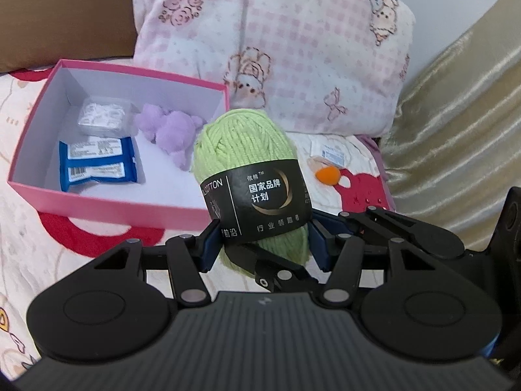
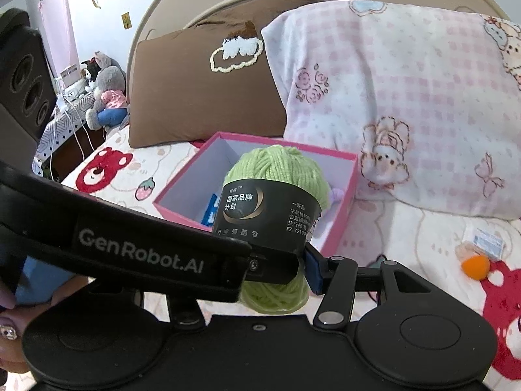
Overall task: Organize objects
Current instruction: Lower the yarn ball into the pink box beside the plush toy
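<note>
A green yarn ball (image 1: 250,176) with a black label is held upright above the bed. My left gripper (image 1: 262,244) is shut on its lower part. My right gripper (image 2: 276,270) also grips the same yarn ball (image 2: 276,195); its right pad (image 2: 313,268) presses the yarn, and its left finger is hidden behind the left gripper's body (image 2: 136,254). A pink box (image 1: 107,207) sits to the left, holding a purple plush (image 1: 172,130), blue packets (image 1: 97,163) and a clear packet (image 1: 102,117). The pink box also shows in the right wrist view (image 2: 342,224).
An orange pom-pom (image 1: 327,174) and a small packet (image 1: 332,154) lie on the bedsheet to the right; both show in the right wrist view too, the pom-pom (image 2: 476,266) below the packet (image 2: 488,241). A pink checked pillow (image 1: 293,49) and a brown pillow (image 2: 202,97) stand behind the box.
</note>
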{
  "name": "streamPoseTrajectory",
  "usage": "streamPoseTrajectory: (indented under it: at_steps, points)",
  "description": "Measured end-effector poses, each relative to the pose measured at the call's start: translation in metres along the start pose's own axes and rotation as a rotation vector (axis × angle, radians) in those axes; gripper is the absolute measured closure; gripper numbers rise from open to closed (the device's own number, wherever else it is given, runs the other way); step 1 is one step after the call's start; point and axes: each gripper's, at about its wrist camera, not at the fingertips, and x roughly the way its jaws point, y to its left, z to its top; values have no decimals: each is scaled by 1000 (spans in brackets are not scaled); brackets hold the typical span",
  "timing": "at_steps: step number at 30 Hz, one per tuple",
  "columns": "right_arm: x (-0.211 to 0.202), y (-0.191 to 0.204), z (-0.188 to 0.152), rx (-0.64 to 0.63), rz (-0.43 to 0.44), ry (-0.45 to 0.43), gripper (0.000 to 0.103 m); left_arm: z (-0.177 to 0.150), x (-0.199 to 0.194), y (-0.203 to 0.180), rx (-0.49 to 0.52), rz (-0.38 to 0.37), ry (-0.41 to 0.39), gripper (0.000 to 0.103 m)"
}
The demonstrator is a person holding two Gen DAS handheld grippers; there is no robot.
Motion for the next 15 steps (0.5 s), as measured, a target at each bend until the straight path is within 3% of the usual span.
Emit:
streamPoseTrajectory:
  at_steps: [6, 15]
  points:
    - [27, -2, 30, 13, 68, 48, 45, 34, 3, 16, -14, 67, 37, 49]
    - [109, -4, 60, -70, 195, 189, 46, 83, 43, 72, -164, 135, 168, 48]
